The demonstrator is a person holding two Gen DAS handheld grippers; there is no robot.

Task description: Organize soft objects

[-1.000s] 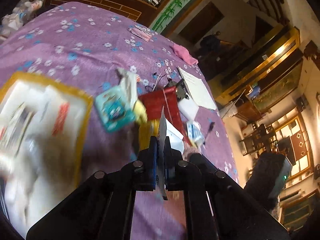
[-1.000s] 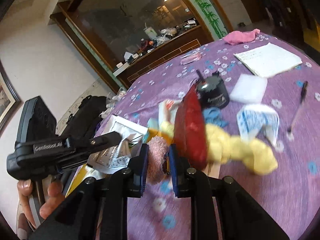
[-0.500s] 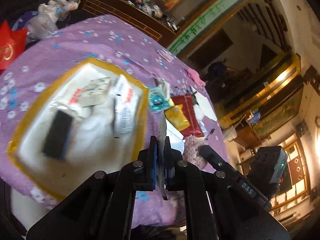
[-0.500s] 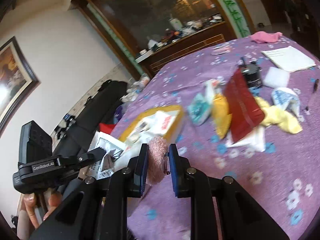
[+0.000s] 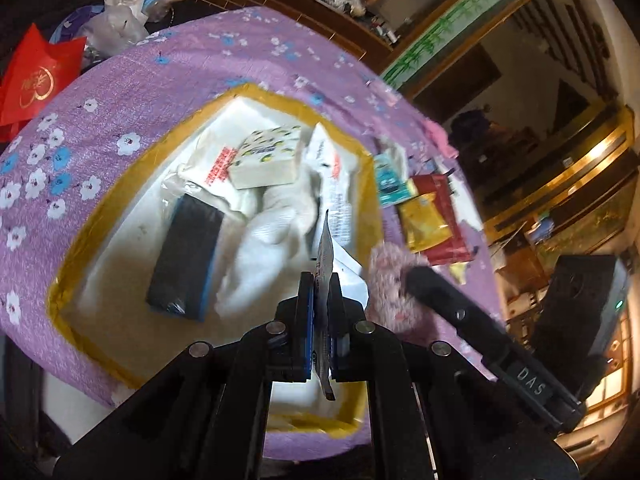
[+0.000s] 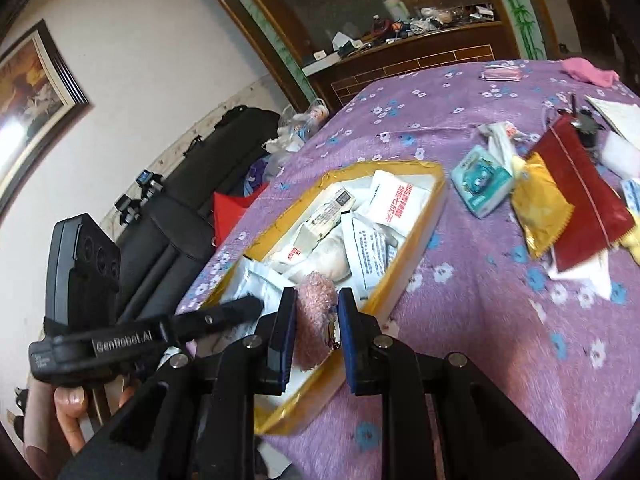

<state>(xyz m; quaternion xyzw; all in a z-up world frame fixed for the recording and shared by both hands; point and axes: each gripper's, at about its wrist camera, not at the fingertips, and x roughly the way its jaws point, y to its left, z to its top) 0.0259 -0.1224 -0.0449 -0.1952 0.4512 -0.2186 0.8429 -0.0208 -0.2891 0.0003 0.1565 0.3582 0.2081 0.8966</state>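
A yellow-rimmed box (image 5: 70,264) (image 6: 424,216) on the purple flowered table holds white packets, a white cloth and a dark blue sponge (image 5: 186,256). My left gripper (image 5: 320,284) is shut on a thin white packet (image 5: 325,256) held edge-on above the box's near side. My right gripper (image 6: 316,304) is shut on a pink fuzzy object (image 6: 314,316), held over the box's near end; the pink fuzzy object also shows in the left wrist view (image 5: 390,280), just right of the left gripper.
Loose items lie on the table beyond the box: a teal packet (image 6: 480,184), a yellow pouch (image 6: 540,208), a red pouch (image 6: 584,208), a pink cloth (image 6: 588,72). A red bag (image 5: 36,76) and black bags sit off the table's left edge.
Both grippers have moved from over the loose pile to above the yellow-rimmed box, each still holding its item. The box now fills the middle of both views.
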